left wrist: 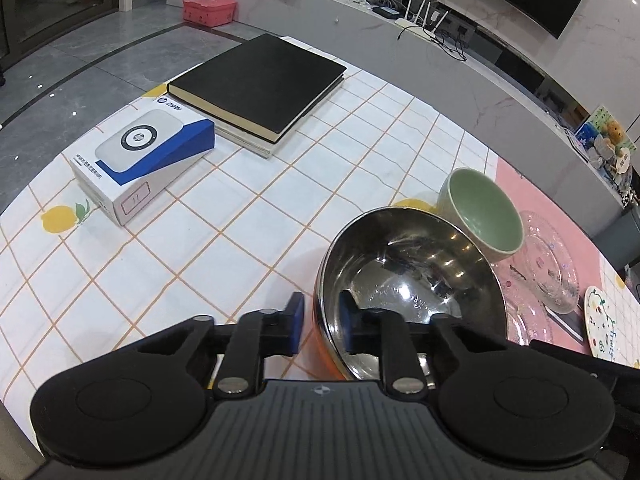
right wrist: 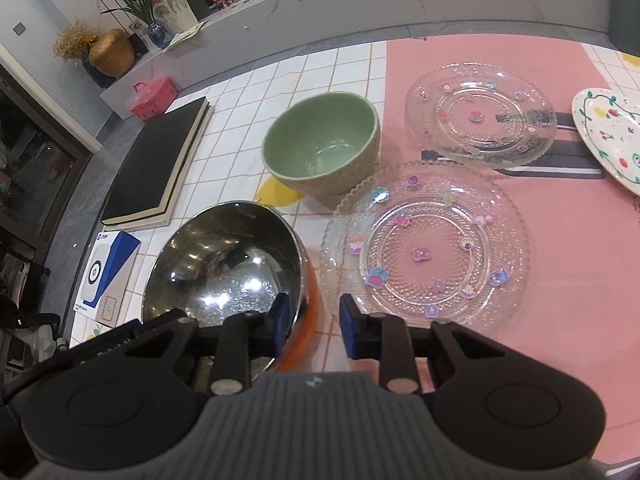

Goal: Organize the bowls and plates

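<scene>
A steel bowl (left wrist: 408, 280) (right wrist: 228, 264) with an orange outer wall stands on the tiled tablecloth. My left gripper (left wrist: 320, 320) is shut on its near rim, one pad on the orange outside and one inside. My right gripper (right wrist: 314, 316) straddles the rim on the bowl's right side. Its left pad is inside, and its right pad stands a small gap off the orange wall. Behind the steel bowl sits a green ceramic bowl (left wrist: 486, 216) (right wrist: 324, 144). Two clear glass plates (right wrist: 424, 256) (right wrist: 480, 116) and a white painted plate (right wrist: 612, 132) lie to the right.
A black book (left wrist: 260, 84) on a stack of papers and a white-and-blue box (left wrist: 144, 160) lie at the table's far left. A pink mat (right wrist: 560, 240) covers the right side under the plates. A pink case (left wrist: 208, 6) sits on the floor beyond.
</scene>
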Demonstrator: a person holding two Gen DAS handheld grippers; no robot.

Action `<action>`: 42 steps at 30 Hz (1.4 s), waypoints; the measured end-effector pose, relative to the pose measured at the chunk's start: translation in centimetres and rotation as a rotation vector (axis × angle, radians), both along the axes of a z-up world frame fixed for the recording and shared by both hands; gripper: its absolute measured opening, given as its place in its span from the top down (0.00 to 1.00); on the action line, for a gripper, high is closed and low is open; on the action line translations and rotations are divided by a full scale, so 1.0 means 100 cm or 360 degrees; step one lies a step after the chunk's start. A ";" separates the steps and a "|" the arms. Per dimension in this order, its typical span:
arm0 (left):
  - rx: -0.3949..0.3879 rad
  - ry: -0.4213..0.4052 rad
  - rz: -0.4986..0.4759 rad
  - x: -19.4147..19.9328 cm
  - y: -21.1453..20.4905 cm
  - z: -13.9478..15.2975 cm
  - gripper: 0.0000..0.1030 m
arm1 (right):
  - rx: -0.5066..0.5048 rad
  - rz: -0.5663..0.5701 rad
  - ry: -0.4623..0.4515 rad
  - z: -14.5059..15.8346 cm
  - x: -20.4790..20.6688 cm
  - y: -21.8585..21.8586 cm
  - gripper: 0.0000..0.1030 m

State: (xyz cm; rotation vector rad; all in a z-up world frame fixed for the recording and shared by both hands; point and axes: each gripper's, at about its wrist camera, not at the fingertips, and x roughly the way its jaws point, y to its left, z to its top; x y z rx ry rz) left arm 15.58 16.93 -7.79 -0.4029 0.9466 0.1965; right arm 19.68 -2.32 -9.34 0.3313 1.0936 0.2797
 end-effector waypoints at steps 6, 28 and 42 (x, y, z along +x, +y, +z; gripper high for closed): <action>0.0005 0.0031 -0.0004 0.003 -0.002 0.000 0.90 | 0.0049 -0.0010 0.0017 0.000 0.000 0.001 0.88; 0.0060 -0.0134 -0.0061 -0.060 -0.032 0.072 0.91 | 0.0203 -0.0062 -0.0077 0.066 -0.071 -0.048 0.88; 0.0039 -0.0139 -0.0226 -0.107 -0.071 0.089 0.91 | 0.0211 -0.0114 -0.0130 0.090 -0.134 -0.101 0.88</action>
